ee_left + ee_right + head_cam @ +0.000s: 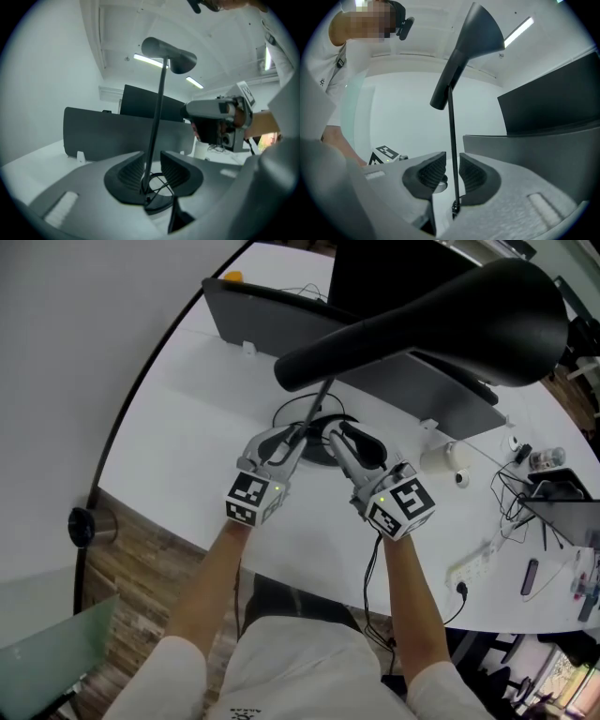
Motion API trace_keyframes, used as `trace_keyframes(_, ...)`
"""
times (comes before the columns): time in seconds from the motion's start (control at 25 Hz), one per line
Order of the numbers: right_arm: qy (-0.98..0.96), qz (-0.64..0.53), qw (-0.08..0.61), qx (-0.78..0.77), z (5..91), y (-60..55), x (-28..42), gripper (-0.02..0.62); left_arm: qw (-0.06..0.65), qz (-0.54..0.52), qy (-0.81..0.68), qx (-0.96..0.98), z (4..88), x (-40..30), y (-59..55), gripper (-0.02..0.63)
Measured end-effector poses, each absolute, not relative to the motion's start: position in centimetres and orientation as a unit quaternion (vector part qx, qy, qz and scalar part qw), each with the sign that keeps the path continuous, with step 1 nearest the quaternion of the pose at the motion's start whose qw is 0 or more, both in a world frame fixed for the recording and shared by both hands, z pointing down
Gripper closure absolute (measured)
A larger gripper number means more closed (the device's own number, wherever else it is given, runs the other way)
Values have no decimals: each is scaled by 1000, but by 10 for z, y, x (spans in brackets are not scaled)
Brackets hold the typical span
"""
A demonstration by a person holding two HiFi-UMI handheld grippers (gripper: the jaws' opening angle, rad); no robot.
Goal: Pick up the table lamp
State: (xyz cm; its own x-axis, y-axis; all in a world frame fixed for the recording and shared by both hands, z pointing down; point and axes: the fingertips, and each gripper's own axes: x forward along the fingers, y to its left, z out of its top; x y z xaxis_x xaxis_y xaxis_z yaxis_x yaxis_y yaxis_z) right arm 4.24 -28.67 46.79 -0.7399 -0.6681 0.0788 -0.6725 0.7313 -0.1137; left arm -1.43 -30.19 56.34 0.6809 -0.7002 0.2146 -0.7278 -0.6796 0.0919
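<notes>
A black table lamp stands on the white table (187,456). Its wide shade (450,315) fills the top of the head view, and a thin stem (317,404) drops to a base mostly hidden behind the grippers. My left gripper (298,437) comes at the stem's foot from the left and my right gripper (352,442) from the right. In the left gripper view, my left gripper (152,171) is open, with the stem (157,122) close to the left pad. In the right gripper view, my right gripper (451,173) is open and narrowly straddles the stem (452,126), with a slit on each side.
A grey divider panel (281,320) and a black monitor (394,268) stand just behind the lamp. A white cylinder (441,457), a power strip (473,563) and cables lie to the right. The table's curved edge runs along the left above a wooden floor.
</notes>
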Motion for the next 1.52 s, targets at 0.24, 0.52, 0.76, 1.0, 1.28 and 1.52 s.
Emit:
trace_keyframes(0.24, -929, 56, 17, 365, 475, -291, 29, 506, 82, 91, -372, 920, 580, -13, -306, 474)
trace_keyframes(0.52, -918, 71, 13, 389, 477, -306, 26, 506, 82, 112, -345, 928, 598, -2, -315, 434)
trace_keyframes(0.76, -908, 67, 8, 414, 475, -310, 31, 506, 83, 109, -330, 934, 606, 0, -322, 446)
trace_keyframes(1.0, -902, 55, 6, 427, 467, -316, 27, 506, 86, 111, -310, 940, 612, 4, -326, 466)
trace_keyframes(1.28, -894, 77, -35, 440, 453, -321, 33, 508, 89, 113, -295, 945, 618, 9, -328, 514)
trace_keyframes(1.52, -899, 53, -25, 435, 445, -323, 26, 506, 92, 119, -284, 947, 627, 9, -331, 540)
